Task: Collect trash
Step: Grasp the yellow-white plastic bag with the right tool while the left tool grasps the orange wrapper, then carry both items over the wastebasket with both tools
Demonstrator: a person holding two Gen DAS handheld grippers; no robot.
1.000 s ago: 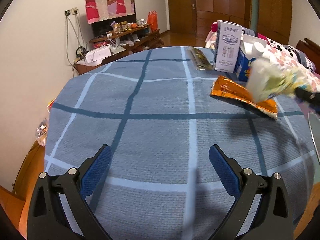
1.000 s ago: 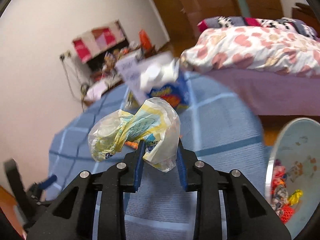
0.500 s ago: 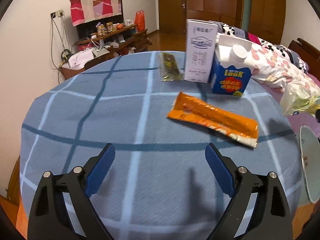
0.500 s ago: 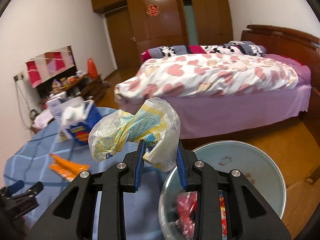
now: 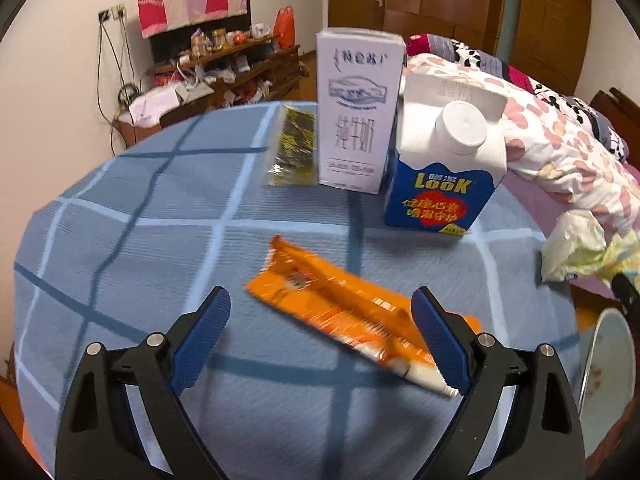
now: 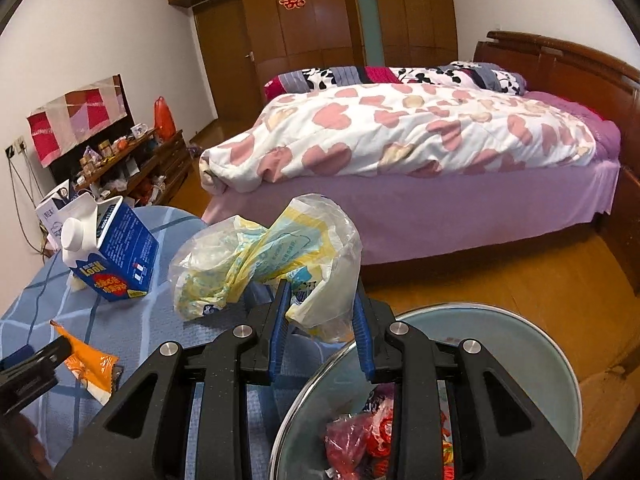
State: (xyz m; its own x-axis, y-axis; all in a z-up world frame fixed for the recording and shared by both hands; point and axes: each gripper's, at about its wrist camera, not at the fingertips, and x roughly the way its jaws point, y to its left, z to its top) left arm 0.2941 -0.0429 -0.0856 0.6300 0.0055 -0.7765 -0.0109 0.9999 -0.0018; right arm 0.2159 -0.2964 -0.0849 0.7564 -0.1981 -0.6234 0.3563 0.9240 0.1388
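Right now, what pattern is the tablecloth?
Blue tablecloth with a grid of light and dark stripes; clearest in the left wrist view.

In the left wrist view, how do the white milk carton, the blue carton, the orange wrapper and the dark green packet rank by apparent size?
1. Orange wrapper, nearest the camera, roughly equal to the blue carton and white milk carton; these three I cannot rank.
2. Dark green packet, smallest.

Your left gripper (image 5: pixel 320 334) has matte black angular arms with triangular cut-outs, round silver screw heads at the joints, and ribbed blue pads (image 5: pixel 202 338). Your right gripper (image 6: pixel 320 324) matches it: black frame, silver screws, blue pads (image 6: pixel 280 330).
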